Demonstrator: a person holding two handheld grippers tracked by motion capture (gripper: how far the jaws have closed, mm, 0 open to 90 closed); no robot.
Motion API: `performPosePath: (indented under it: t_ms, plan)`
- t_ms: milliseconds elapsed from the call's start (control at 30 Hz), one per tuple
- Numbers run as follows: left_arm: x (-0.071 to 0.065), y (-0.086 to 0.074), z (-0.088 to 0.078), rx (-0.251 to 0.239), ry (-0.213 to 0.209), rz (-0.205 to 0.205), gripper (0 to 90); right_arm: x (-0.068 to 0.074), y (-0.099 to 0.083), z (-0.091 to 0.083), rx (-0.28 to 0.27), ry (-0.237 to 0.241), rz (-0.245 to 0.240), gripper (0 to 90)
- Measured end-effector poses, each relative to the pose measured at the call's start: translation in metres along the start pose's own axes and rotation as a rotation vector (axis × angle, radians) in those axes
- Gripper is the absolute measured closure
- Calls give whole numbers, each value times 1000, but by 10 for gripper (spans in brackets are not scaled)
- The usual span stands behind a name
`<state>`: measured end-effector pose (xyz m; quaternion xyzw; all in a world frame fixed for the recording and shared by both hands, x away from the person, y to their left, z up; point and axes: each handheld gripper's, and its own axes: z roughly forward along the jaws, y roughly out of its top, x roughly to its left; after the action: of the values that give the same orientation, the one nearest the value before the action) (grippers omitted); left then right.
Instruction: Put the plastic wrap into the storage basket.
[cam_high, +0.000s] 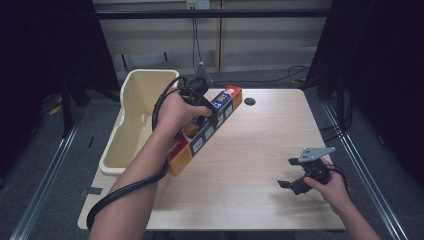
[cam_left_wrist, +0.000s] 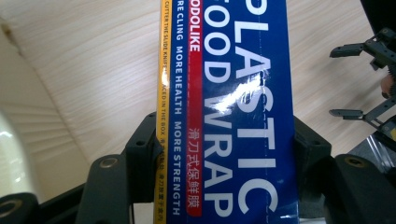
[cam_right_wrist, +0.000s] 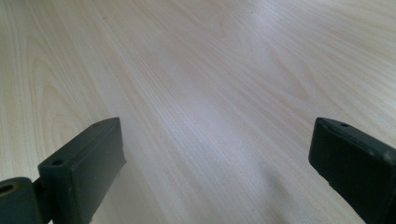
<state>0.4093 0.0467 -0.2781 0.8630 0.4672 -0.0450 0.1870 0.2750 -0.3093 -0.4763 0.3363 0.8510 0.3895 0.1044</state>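
Observation:
A long blue, yellow and red box of plastic food wrap (cam_high: 205, 131) hangs tilted above the left part of the wooden table (cam_high: 260, 150). My left gripper (cam_high: 202, 117) is shut on its middle; in the left gripper view the two black jaws press both long sides of the box (cam_left_wrist: 233, 112). My right gripper (cam_high: 286, 174) rests low near the table's front right, jaws wide apart with bare wood between them. In the right gripper view its fingertips (cam_right_wrist: 88, 163) frame bare table (cam_right_wrist: 201, 93). The left gripper view also catches the right gripper (cam_left_wrist: 359, 79) farther off.
A cream plastic bin (cam_high: 135, 120) stands off the table's left edge, close under my left forearm. A round cable hole (cam_high: 250, 101) sits near the table's far edge. Black cables trail on the floor at right.

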Motion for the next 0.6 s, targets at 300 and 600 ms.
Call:
performPosePath:
  t_ms: [300, 600]
  plan:
    - [8, -2, -13, 4, 5, -18, 404, 0, 0, 0, 1, 3, 0, 31]
    - [16, -4, -32, -20, 18, -58, 404, 0, 0, 0, 2, 0, 2, 31]
